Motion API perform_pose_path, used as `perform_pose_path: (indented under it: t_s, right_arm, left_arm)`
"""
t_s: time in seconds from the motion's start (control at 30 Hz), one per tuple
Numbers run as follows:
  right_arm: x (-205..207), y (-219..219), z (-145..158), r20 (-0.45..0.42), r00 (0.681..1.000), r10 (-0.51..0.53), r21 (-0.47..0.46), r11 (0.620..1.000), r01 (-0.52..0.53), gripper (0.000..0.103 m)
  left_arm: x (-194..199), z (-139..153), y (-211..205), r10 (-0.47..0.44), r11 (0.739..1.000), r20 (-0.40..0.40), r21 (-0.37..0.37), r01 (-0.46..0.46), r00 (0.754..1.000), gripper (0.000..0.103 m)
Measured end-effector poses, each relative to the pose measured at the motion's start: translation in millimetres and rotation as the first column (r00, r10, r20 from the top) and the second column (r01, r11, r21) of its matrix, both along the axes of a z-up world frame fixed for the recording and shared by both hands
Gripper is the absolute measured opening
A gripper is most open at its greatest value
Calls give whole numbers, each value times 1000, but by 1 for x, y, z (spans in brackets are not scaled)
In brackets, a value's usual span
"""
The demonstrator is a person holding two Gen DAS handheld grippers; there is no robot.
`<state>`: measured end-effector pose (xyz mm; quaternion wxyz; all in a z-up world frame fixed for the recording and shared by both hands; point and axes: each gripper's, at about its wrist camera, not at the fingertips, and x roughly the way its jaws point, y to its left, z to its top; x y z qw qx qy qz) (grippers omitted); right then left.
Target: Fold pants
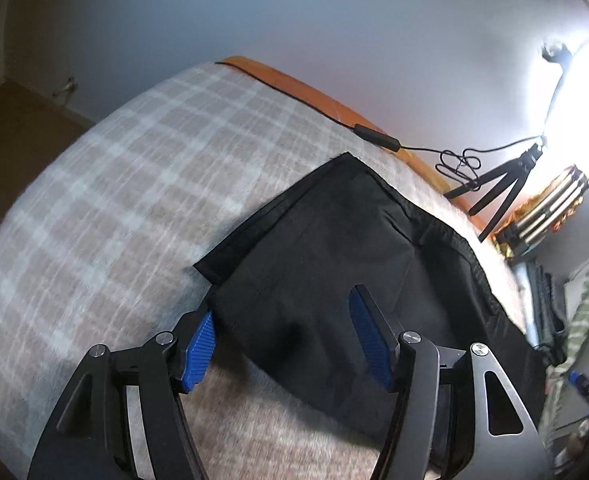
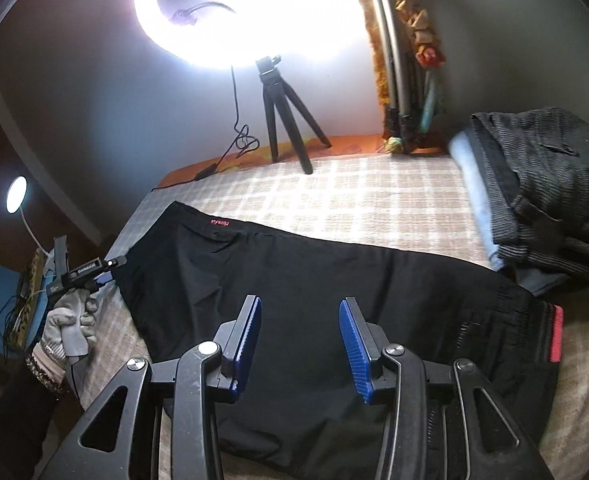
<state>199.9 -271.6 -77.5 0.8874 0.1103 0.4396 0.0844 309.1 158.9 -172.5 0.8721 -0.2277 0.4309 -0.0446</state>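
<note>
Black pants (image 1: 326, 248) lie folded lengthwise across a plaid bed cover (image 1: 114, 184). My left gripper (image 1: 284, 302) hovers over their near leg end, blue pads wide apart, nothing pinched. In the right wrist view the pants (image 2: 294, 264) stretch from a leg end at the left to a waistband with a red strip (image 2: 556, 334) at the right. My right gripper (image 2: 301, 300) hangs open above their middle, its pads clear of the cloth. The left gripper (image 2: 112, 269) shows at the pants' left end, held by a gloved hand (image 2: 68, 324).
A stack of folded dark and light clothes (image 2: 542, 184) sits on the bed at the right. A ring light (image 2: 254, 0) on a small black tripod (image 2: 282, 120) stands at the far edge, its cable (image 1: 374, 134) trailing along the orange border. Bare plaid cover (image 2: 354, 188) lies beyond the pants.
</note>
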Motion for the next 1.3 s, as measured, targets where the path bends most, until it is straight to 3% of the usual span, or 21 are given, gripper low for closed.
perform_pose_path:
  t_s: [0.03, 0.07, 0.13, 0.23, 0.4, 0.5, 0.57, 0.77, 0.97, 1.03, 1.13, 1.23, 1.3]
  right_arm:
    - [3, 3, -1, -3, 1000, 8, -2, 1000, -8, 43]
    - [5, 6, -1, -4, 1000, 16, -6, 1000, -16, 43]
    - [9, 12, -1, -1, 999, 35, -15, 999, -35, 43]
    - [16, 22, -1, 1, 998, 60, -34, 998, -60, 43]
    - [42, 49, -5, -19, 991, 135, -90, 987, -136, 43]
    - [72, 74, -8, -37, 978, 205, -99, 973, -208, 43]
    - [95, 95, -11, -48, 965, 258, -111, 959, -262, 43]
    - [173, 176, -40, -122, 888, 444, -66, 889, -454, 43]
    - [230, 242, -80, -163, 819, 550, -45, 825, -563, 43]
    - [244, 258, -94, -186, 807, 560, -60, 813, -579, 44]
    - [260, 274, -113, -213, 796, 566, -102, 798, -594, 48]
    - [263, 280, -116, -188, 799, 571, -105, 798, -594, 49]
    - [261, 286, -117, -187, 783, 594, -121, 777, -618, 48]
  left_arm:
    - [0, 1, -2, 3, 1000, 4, 14, -3, 1000, 59]
    - [1, 0, -3, 7, 1000, 7, 23, -7, 1000, 40]
    - [6, -3, -2, 22, 1000, -5, 22, -22, 1000, 13]
    - [9, -6, 2, 36, 999, 2, -38, -36, 999, 5]
    - [1, 8, -3, 47, 997, 73, 54, -51, 996, 3]
    - [2, 6, 9, 84, 996, 63, 37, -87, 994, 3]
    - [3, 4, 12, 100, 991, 56, 80, -104, 993, 3]
    - [5, 0, 23, 51, 999, 54, 16, -52, 997, 5]
    - [1, -2, 29, 10, 1000, 24, -8, -10, 1000, 16]
    - [-2, -3, 30, -10, 1000, 16, -14, 10, 1000, 22]
    - [-4, -4, 28, -42, 999, 21, -5, 42, 999, 22]
    - [-5, -5, 23, -62, 998, 37, 6, 61, 997, 22]
    - [-4, -7, 19, -81, 997, 42, 10, 81, 996, 22]
